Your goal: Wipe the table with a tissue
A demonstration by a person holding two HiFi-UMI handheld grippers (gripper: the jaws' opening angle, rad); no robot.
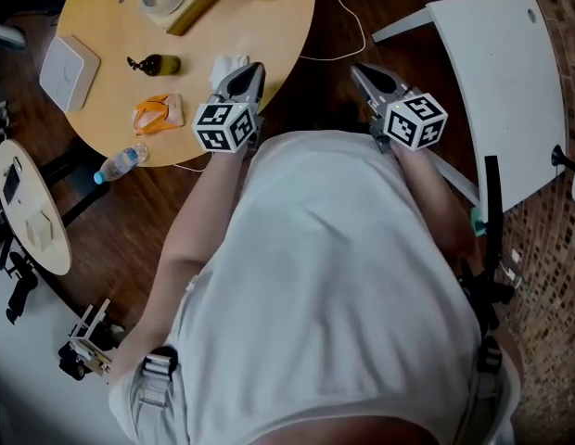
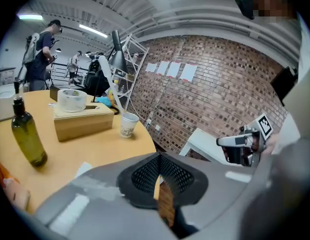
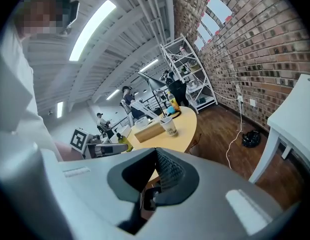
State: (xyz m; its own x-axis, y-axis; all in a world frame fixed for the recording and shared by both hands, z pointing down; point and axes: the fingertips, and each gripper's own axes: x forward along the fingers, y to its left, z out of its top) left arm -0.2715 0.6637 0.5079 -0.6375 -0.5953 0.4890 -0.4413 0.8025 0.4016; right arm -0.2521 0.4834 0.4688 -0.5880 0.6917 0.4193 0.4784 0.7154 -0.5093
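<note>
Your left gripper (image 1: 254,70), jaws closed and empty, hangs just beside the crumpled white tissue (image 1: 226,67) on the round wooden table (image 1: 269,26). Your right gripper (image 1: 358,69) is closed too. The tissue looks light, soft and easily torn, so pinch a raised fold.

The round table (image 1: 278,26) at the upper left of the head view is showing a smooth, pale wood top with a soft satin sheen. On it the tissue (image 1: 227,66) is looking like crumpled white paper, and the olive bottle (image 2: 27,134) is gleaming as glossy dark glass. The wooden box (image 2: 82,120) is showing plain matt wood, the cup (image 2: 128,124) printed paper. The brick wall (image 2: 210,84) is looking rough. The left gripper (image 2: 159,156) is showing matt grey plastic with black mesh-textured pads (image 2: 145,176).
</note>
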